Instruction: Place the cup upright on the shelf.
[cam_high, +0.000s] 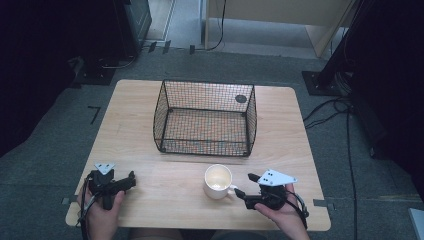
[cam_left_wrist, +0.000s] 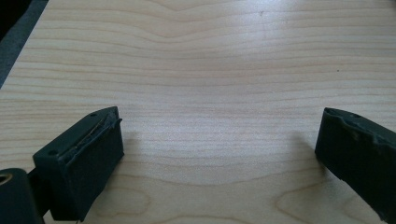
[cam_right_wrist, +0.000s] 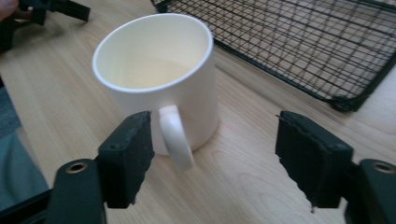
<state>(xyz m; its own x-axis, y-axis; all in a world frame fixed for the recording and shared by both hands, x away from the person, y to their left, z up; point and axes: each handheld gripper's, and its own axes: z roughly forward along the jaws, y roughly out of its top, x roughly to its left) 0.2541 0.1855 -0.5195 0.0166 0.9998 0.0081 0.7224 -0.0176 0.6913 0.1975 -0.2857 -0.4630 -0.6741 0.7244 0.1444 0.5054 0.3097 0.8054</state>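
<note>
white ceramic mug (cam_right_wrist: 156, 81) upright on pale wooden table (cam_right_wrist: 243, 172), handle (cam_right_wrist: 176, 136) turned to the right gripper (cam_right_wrist: 215, 154), between its jaws near the left pad, ready to pinch (not yet gripped) | jaws part-open | black wire basket (cam_right_wrist: 299, 51) beyond, likely destination | left gripper (cam_left_wrist: 219, 154) wide, empty, parked aside

Light wooden table (cam_high: 150, 105) on grey carpet floor (cam_high: 60, 120); black stand bases, cables (cam_high: 330, 107), pale wooden furniture (cam_high: 280, 12) behind.
</note>
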